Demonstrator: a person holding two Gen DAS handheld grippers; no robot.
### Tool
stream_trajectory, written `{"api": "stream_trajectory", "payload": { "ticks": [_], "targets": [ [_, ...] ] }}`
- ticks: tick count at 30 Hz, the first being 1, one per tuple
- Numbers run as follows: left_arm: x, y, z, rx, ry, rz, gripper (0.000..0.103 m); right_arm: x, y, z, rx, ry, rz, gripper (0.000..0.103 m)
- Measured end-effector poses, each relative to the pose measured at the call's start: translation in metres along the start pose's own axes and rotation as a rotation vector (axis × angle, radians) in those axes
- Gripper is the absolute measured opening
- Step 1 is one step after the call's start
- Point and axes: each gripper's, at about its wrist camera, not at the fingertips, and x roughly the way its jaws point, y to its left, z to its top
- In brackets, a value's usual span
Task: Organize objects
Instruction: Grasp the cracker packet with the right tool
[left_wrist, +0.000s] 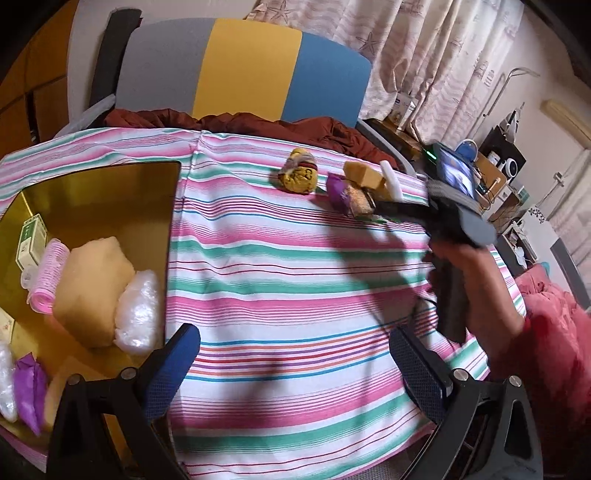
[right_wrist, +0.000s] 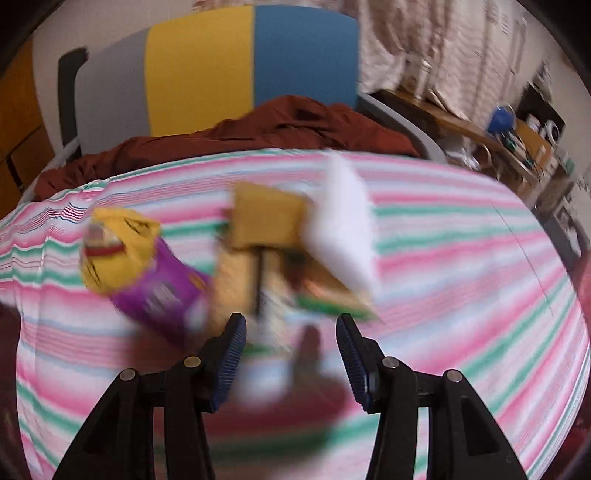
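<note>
A gold tray (left_wrist: 110, 192) at the left holds a yellow pouch (left_wrist: 92, 291), a pink roller (left_wrist: 48, 273), clear plastic bags (left_wrist: 136, 314), a purple packet (left_wrist: 27, 387) and a green-white box (left_wrist: 31, 240). My left gripper (left_wrist: 295, 362) is open and empty over the striped cloth beside the tray. At the far right of the cloth lie a yellow pouch (left_wrist: 300, 173), a purple packet (left_wrist: 338, 192), a yellow sponge (left_wrist: 364, 175) and a white piece (left_wrist: 392, 177). My right gripper (right_wrist: 291, 350) is open, just short of a blurred packet (right_wrist: 273, 295) in this pile (right_wrist: 266, 221).
The striped cloth (left_wrist: 277, 277) covers the table. A chair with grey, yellow and blue back (left_wrist: 243, 74) and a rust-red garment (left_wrist: 258, 123) stands behind it. Shelves with clutter (left_wrist: 495, 166) are at the far right.
</note>
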Motion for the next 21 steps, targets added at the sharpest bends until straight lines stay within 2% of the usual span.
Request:
{"api": "stream_trajectory", "payload": {
  "ticks": [5, 8, 11, 16, 21],
  "targets": [
    [0.004, -0.006, -0.002, -0.009, 0.012, -0.008, 0.103, -0.023, -0.04, -0.026, 0.092, -0.037, 0.093, 0.051],
    [0.006, -0.012, -0.002, -0.004, 0.013, 0.003, 0.103, -0.033, -0.034, -0.022, 0.09, -0.087, 0.166, 0.051],
    [0.005, -0.016, -0.003, 0.001, 0.011, 0.009, 0.103, -0.03, -0.014, -0.007, 0.066, -0.098, 0.205, 0.051],
    [0.0, -0.019, -0.002, 0.018, 0.002, 0.025, 0.103, 0.008, 0.018, 0.022, 0.068, -0.037, 0.159, 0.051],
    [0.001, -0.013, 0.001, -0.001, 0.003, 0.044, 0.103, 0.031, 0.027, 0.03, 0.033, -0.02, 0.105, 0.051]
  ]
}}
